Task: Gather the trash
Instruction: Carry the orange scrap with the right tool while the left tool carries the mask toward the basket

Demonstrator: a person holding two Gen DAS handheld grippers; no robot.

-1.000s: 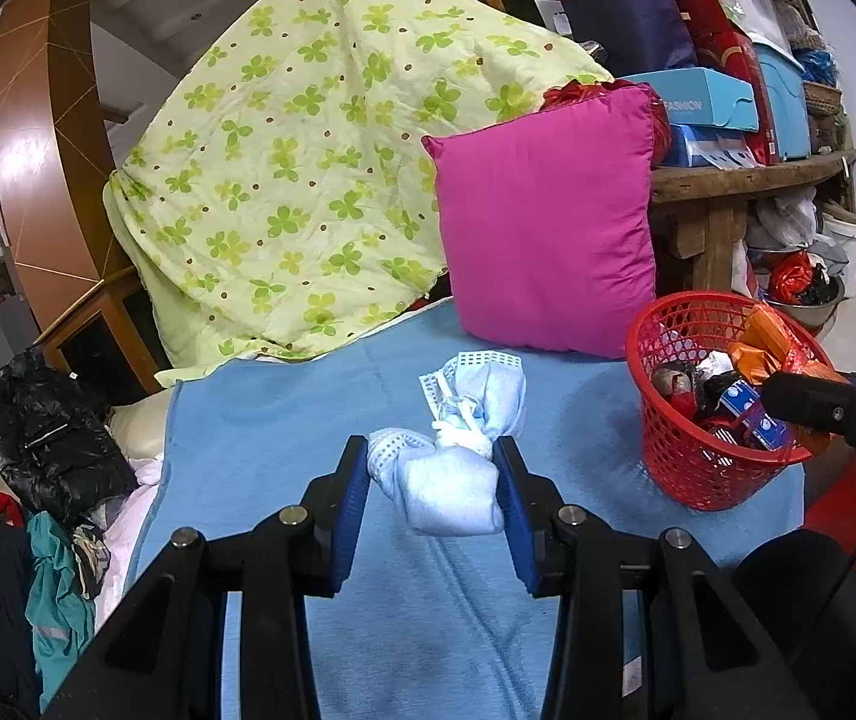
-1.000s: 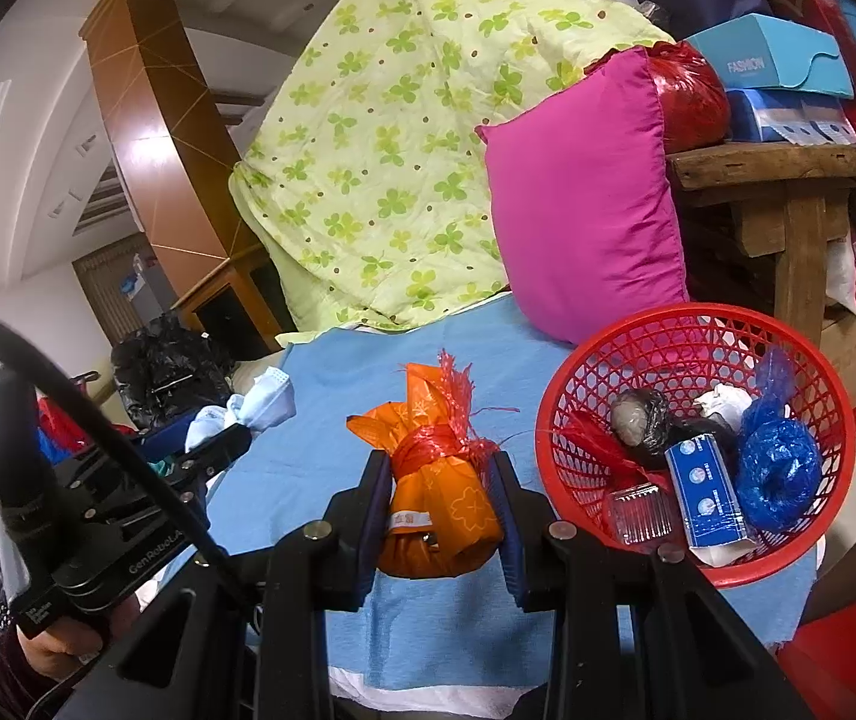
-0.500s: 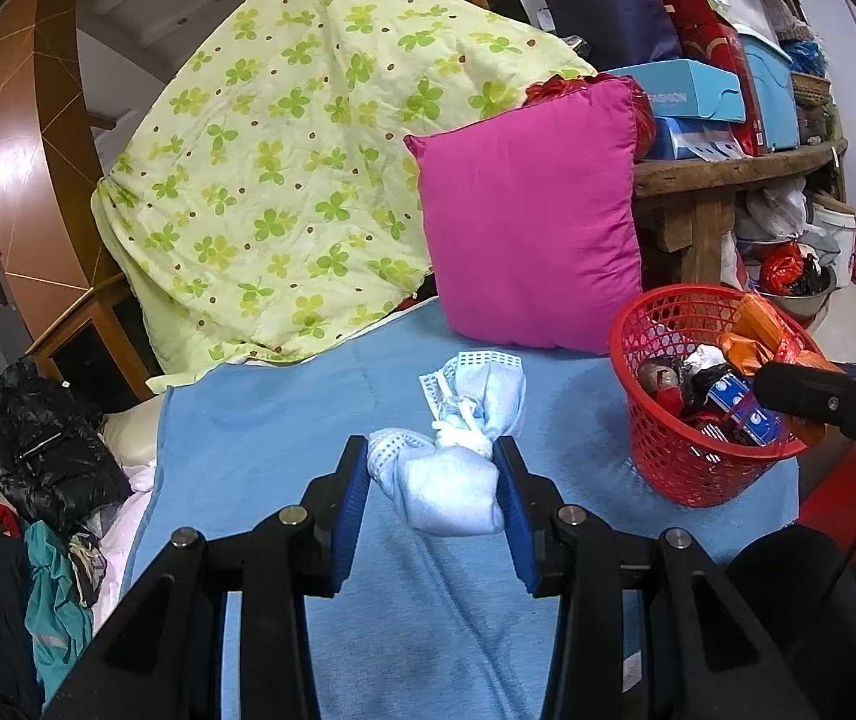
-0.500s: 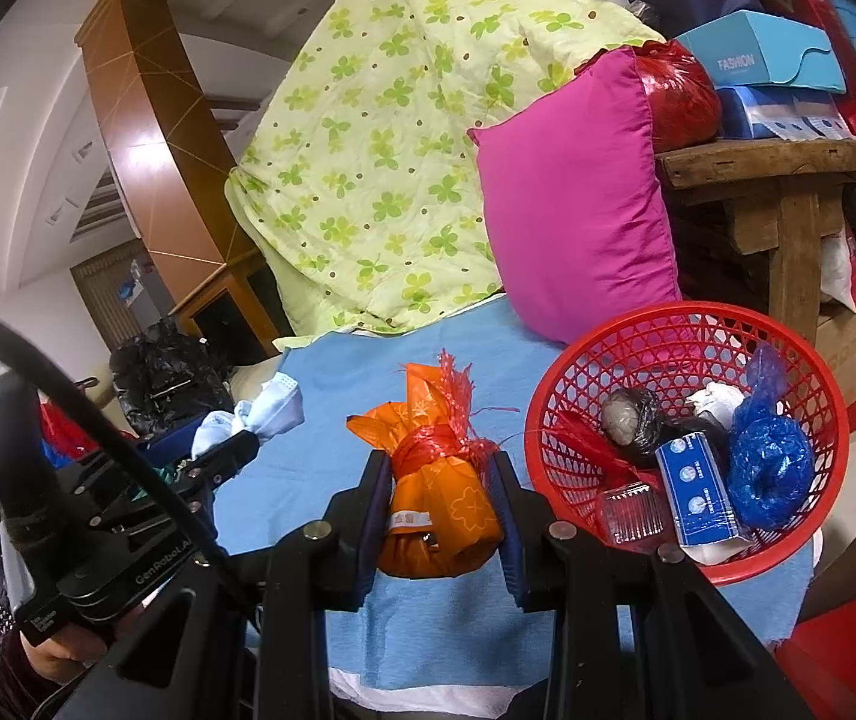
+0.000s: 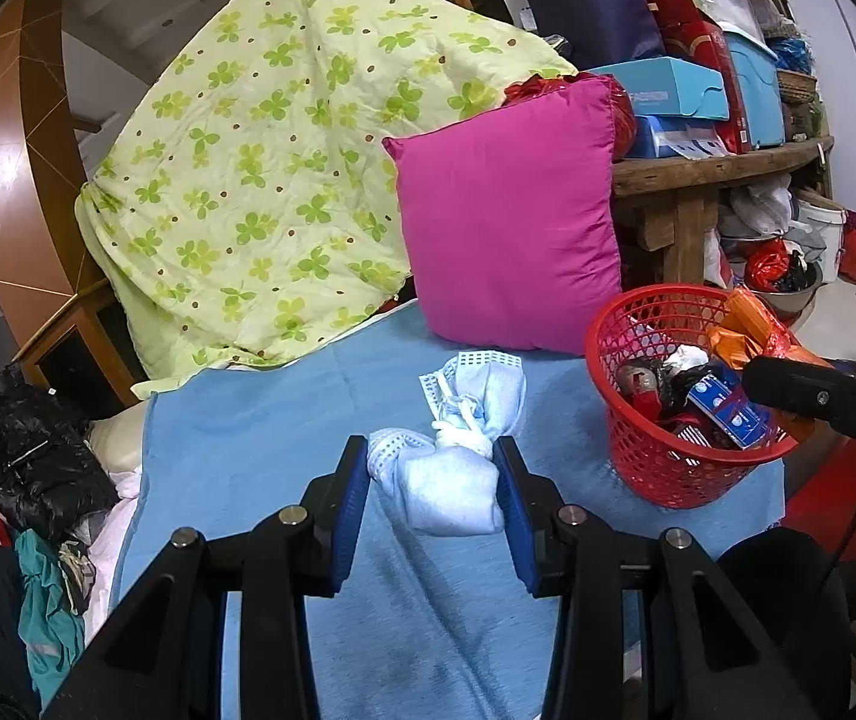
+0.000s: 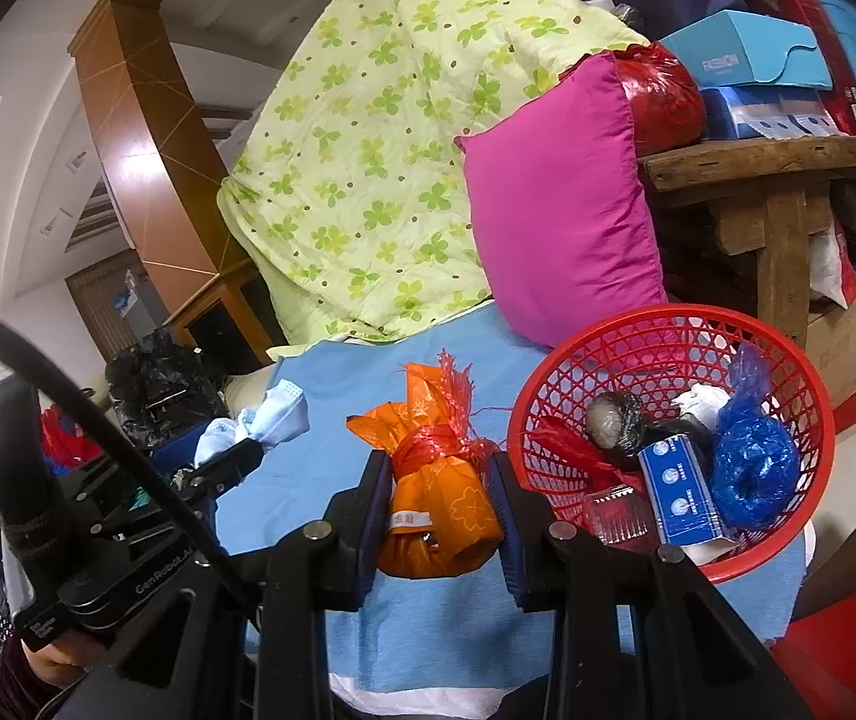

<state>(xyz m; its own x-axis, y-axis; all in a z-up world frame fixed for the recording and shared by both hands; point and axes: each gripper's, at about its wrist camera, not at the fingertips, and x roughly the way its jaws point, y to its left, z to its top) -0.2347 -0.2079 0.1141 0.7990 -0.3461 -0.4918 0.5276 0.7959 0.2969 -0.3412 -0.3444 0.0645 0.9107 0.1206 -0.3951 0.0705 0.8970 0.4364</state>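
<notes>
- Nearest the right wrist camera, the right gripper [image 6: 438,501] is clamped on an orange bundle [image 6: 436,510] tied with red string, both blue pads pressed against its sides, just left of the red basket [image 6: 661,324].
- Between the left gripper's [image 5: 435,489] pads sits a pale blue bundle [image 5: 448,495] of knotted face masks, squeezed on both sides and held above the blue blanket [image 5: 248,420].
- From the right wrist view, the left gripper [image 6: 236,456] shows at the left edge, the same pale bundle poking out of its tip.
- Just right of both tools, the red basket [image 5: 619,420] rests on the blanket's corner, holding a blue box [image 6: 676,495], a crumpled blue plastic bag [image 6: 751,468], a clear plastic wrapper and other dark scraps.
- Behind the basket a magenta pillow [image 5: 505,240] leans upright against a wooden bench [image 5: 715,165] stacked with boxes.
- Farther back, a green clover-print quilt [image 5: 284,180] drapes over furniture.
</notes>
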